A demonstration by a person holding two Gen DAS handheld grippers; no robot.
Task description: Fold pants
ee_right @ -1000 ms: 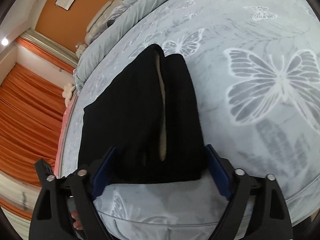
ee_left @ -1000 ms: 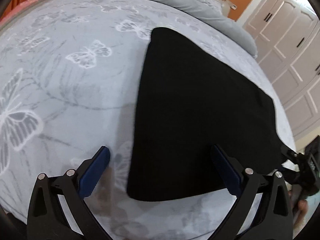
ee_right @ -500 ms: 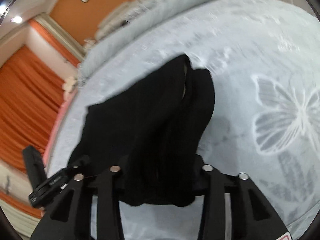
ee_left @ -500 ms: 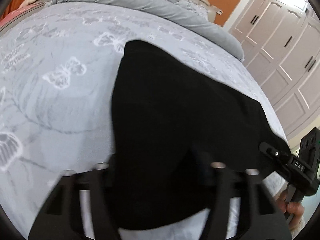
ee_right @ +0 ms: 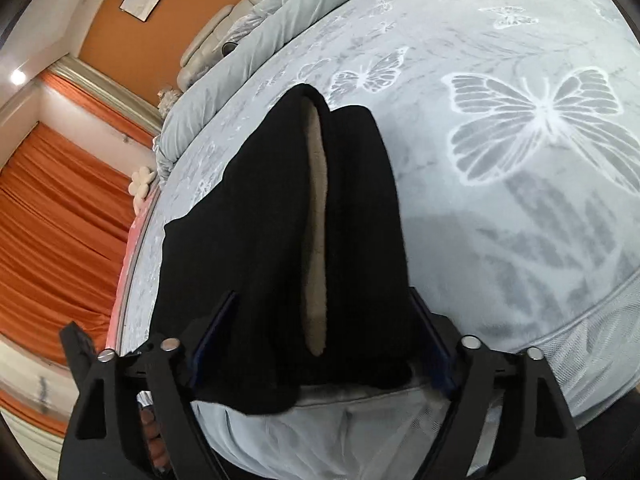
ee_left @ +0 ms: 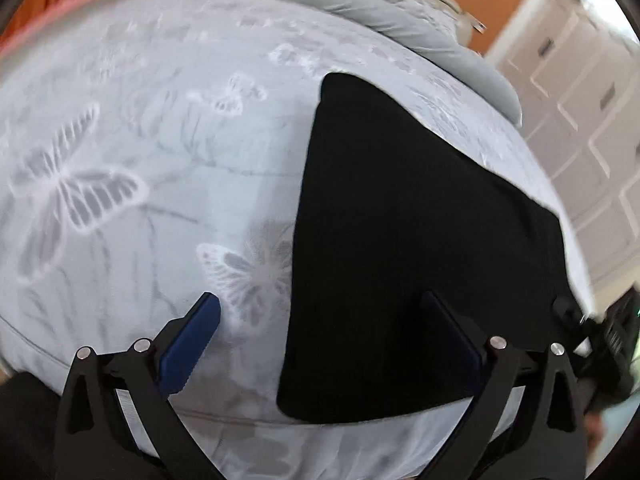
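Note:
Black pants lie folded flat on a light grey bed with butterfly print. In the right wrist view the pants show a tan fleece lining strip along the fold. My left gripper is open and empty, its blue pads straddling the pants' near left edge just above the cloth. My right gripper is open, its pads on either side of the pants' near end, which hangs slightly over the bed edge. The right gripper's body shows at the far right of the left wrist view.
A rolled grey duvet lies along the bed's far side. White wardrobe doors stand at right. Orange curtains and an orange wall are on the other side. The bed spreads wide beside the pants.
Half a second ago both grippers were shut and lifting the pants' near edge. Now both have opened and drawn back, and the pants lie flat again.

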